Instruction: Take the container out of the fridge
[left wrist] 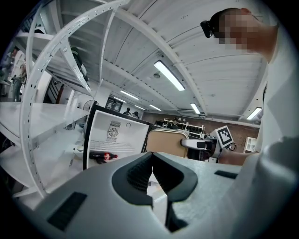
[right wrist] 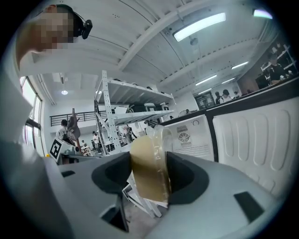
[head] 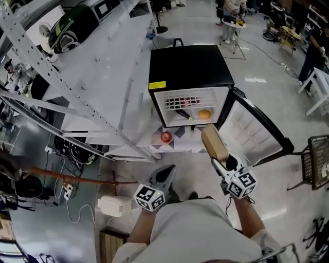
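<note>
The person is wearing a pale beige shirt (head: 198, 231) and a black head camera (left wrist: 208, 27). The left tool (head: 165, 172) and right tool (head: 220, 163) are showing light grey bodies and dark ribbed pads (left wrist: 138, 175), each bearing a white cube (head: 149, 198) with black square markers.

You are standing in a big open lab or workshop hall, not a home. The small black fridge (head: 189, 64) sits straight on a polished grey floor (head: 267, 67) beside tall white perforated-steel shelving (head: 77, 92), and a tangle of cables (head: 77, 149) lies underneath the shelving. Overhead you have a ribbed white ceiling (left wrist: 140, 42) with long strip lights (left wrist: 169, 75), and farther off other people (head: 231, 15) are busy around tables (head: 289, 32) loaded with equipment.
</note>
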